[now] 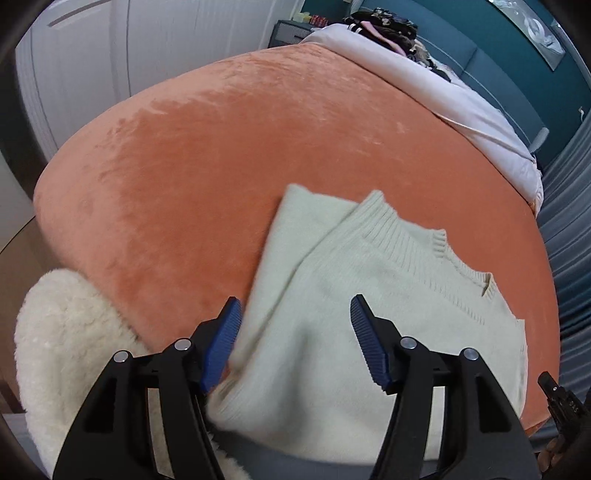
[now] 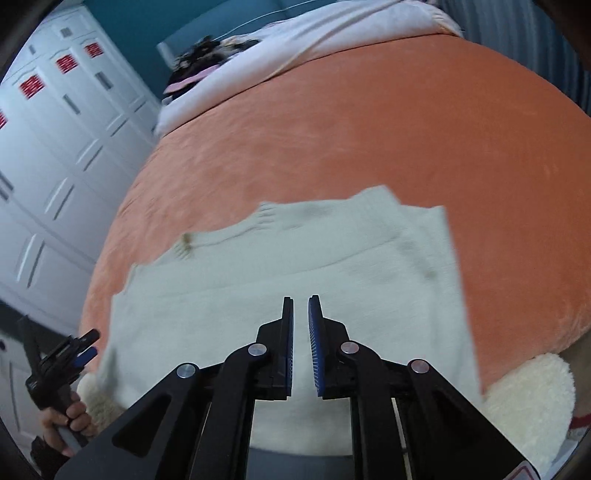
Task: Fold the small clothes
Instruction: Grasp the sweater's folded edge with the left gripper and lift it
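A cream knitted sweater (image 1: 406, 288) lies flat on the orange blanket (image 1: 221, 166), its ribbed neckline toward the far side and one sleeve folded across the body. My left gripper (image 1: 294, 299) hovers over the sweater's near left part, open wide, with nothing between its blue pads (image 1: 369, 343). In the right wrist view the same sweater (image 2: 295, 251) fills the middle. My right gripper (image 2: 301, 298) hangs above it with a narrow gap between its jaws and no cloth in the gap. The left gripper (image 2: 79, 350) also shows at the lower left, held by a hand (image 2: 70, 417).
A fluffy cream fleece (image 1: 66, 350) lies at the bed's near edge. White bedding (image 1: 461, 103) and a pile of dark clothes (image 1: 388, 26) sit at the far end. White wardrobe doors (image 2: 55, 147) stand on one side and a grey curtain (image 1: 569, 221) on the other.
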